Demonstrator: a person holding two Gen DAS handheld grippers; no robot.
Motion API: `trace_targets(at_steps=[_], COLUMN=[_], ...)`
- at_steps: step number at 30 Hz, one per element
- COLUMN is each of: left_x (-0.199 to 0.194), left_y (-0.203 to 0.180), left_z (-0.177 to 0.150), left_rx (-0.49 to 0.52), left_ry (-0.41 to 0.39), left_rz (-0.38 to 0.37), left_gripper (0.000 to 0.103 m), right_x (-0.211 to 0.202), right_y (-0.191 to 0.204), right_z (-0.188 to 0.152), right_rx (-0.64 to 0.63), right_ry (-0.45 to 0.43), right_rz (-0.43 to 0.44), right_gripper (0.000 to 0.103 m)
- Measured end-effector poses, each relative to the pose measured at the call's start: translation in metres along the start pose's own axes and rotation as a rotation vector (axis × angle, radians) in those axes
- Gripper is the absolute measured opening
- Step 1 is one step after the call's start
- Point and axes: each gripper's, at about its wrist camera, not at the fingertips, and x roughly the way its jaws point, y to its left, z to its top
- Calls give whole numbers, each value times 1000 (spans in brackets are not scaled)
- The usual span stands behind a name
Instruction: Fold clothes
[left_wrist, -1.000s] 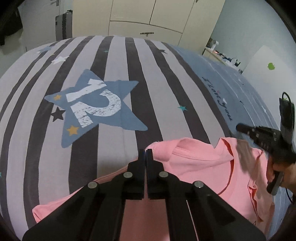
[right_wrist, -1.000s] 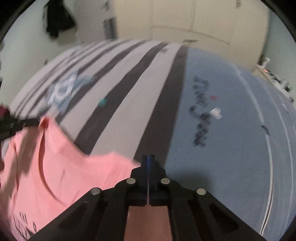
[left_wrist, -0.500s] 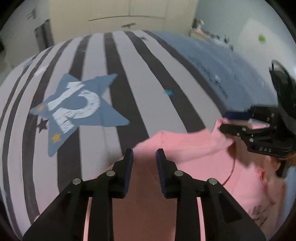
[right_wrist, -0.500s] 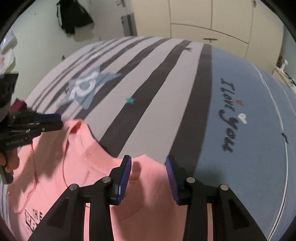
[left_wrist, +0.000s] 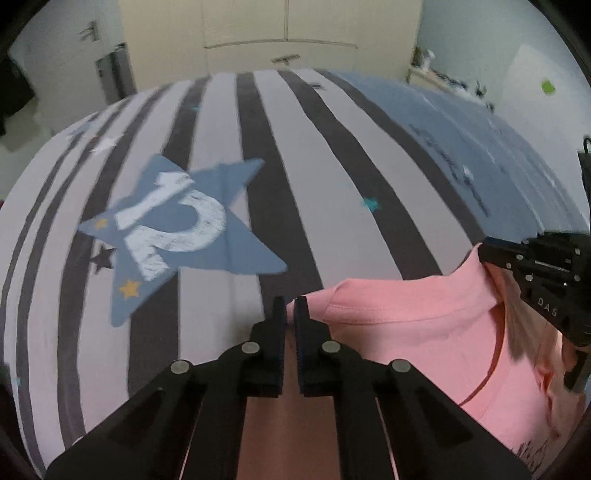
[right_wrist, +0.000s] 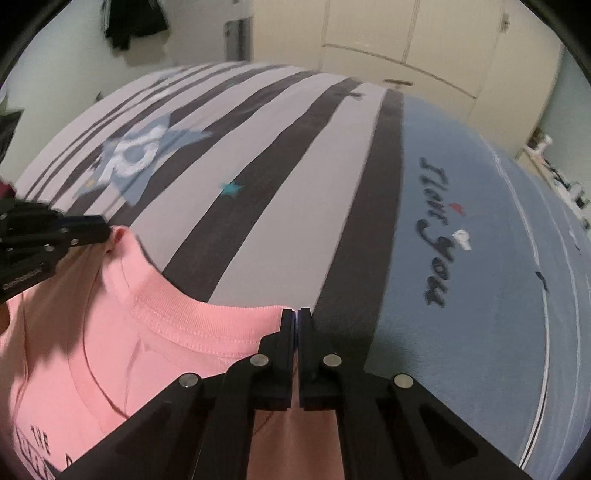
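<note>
A pink T-shirt (left_wrist: 406, 332) lies on the striped bedspread (left_wrist: 332, 166), collar toward the far side. My left gripper (left_wrist: 290, 306) is at the shirt's top left edge, its jaws closing to a thin slit with pink cloth pinched between the pads. My right gripper (right_wrist: 296, 314) is at the top right edge of the shirt (right_wrist: 147, 332), its jaws likewise closing on pink fabric. Each gripper shows in the other's view: the right gripper (left_wrist: 484, 251) on the shoulder corner, the left gripper (right_wrist: 103, 229) on the opposite corner. Black lettering is printed low on the shirt.
The bedspread (right_wrist: 295, 184) has grey and dark stripes, a blue star with a number, and a blue panel with script on the right. Cream wardrobe doors (left_wrist: 258, 29) stand behind the bed. A cluttered shelf (left_wrist: 450, 77) sits at the far right wall.
Both grippers were shut a second ago, opened half a second ago above the shirt's top edge, and have now closed on that edge again. The hands shifted slightly over the bed.
</note>
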Motion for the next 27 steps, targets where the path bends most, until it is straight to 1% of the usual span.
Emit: trace_targets(at_steps=[3, 6, 8, 9, 10, 12, 13, 14, 15, 16, 19, 21, 23, 27], left_x=[-1, 5, -1, -3, -4, -7, -10, -14, -17, -19, -23, -24, -25, -19], left_y=[8, 13, 17, 19, 23, 29, 35, 40, 46, 51, 61, 64, 63, 51], left_z=[-2, -1, 2, 5, 8, 11, 12, 11, 9, 9, -2, -10, -18, -23], left_rx=[-26, -76, -116, -132, -146, -167, -175, -180, -185, -184, -146, -117, -92, -54], left_ry=[-15, 17, -11, -23, -23, -26, -35, -39, -41, -42, -21, -5, 10, 39], left_rz=[-4, -25, -44, -44, -50, -65, -65, -62, -60, -54, -25, -19, -20, -36], left_gripper=[4, 5, 8, 15, 27, 34, 34, 34, 34, 34, 34, 34, 34, 35], right_x=[-5, -1, 1, 2, 2, 3, 2, 1, -5, -12, -32, -40, -44, -36], right_y=[-9, -9, -12, -14, -16, -18, -18, -18, -19, -20, -33, -44, -55, -64], right_z=[5, 3, 1, 1, 2, 4, 6, 8, 8, 8, 4, -3, -14, -40], right_rx=[51, 36, 58, 81, 100, 131, 142, 153, 155, 154, 161, 164, 156, 127], right_ry=[-30, -19, -18, -20, -23, -22, -15, -7, -19, -40, -80, -81, -68, -7], right_rz=[3, -21, -24, -16, -7, 25, 54, 83, 103, 119, 132, 122, 112, 85], right_gripper=[1, 1, 1, 1, 1, 3, 4, 12, 20, 22, 25, 25, 25, 25])
